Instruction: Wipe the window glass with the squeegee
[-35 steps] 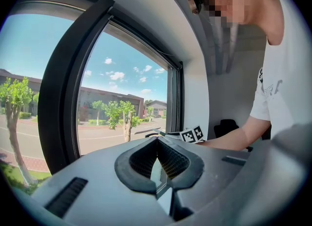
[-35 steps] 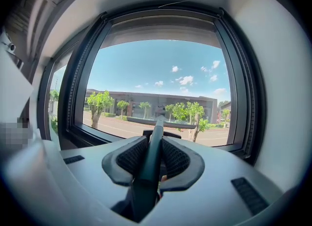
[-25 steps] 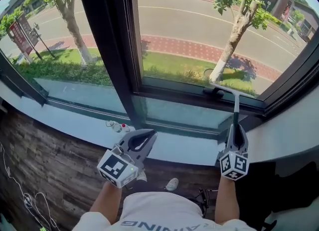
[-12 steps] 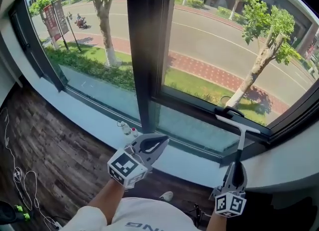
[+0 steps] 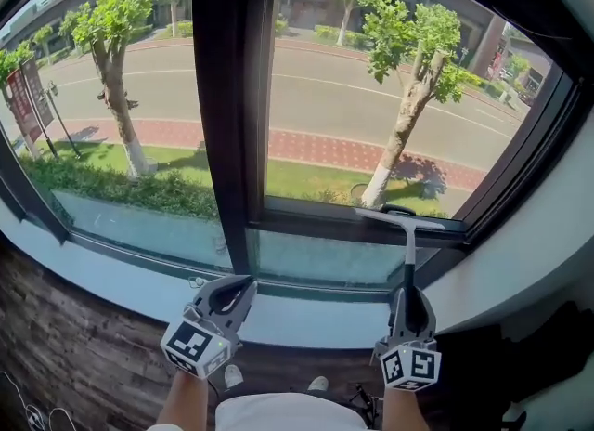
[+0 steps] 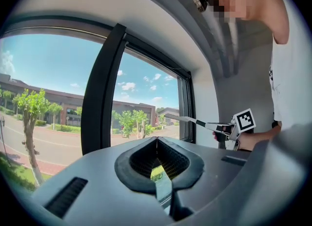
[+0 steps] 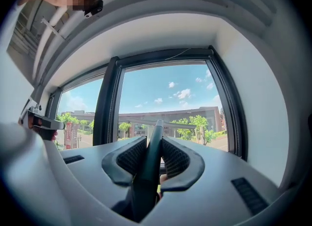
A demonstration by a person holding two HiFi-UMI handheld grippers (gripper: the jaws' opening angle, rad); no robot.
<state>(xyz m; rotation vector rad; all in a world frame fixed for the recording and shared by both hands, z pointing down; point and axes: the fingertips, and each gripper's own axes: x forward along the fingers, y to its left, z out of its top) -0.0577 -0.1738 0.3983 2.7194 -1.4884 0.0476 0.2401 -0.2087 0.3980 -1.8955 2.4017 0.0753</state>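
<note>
Clamping squeegee (image 5: 409, 251): right gripper (image 5: 409, 295) jaws; left gripper (image 5: 239, 286) closed

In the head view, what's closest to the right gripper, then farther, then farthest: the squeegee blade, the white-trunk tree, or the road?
1. Squeegee blade, just ahead, by the window frame bottom rail.
2. White-trunk tree, outside on the grass.
3. Road, beyond the tree.

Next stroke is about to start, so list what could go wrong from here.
1. The squeegee blade sits at the foot of the glass, beside the black latch; it could snag there.
2. The right gripper clamps only the handle's end, so the blade might twist and leave streaks.
</note>
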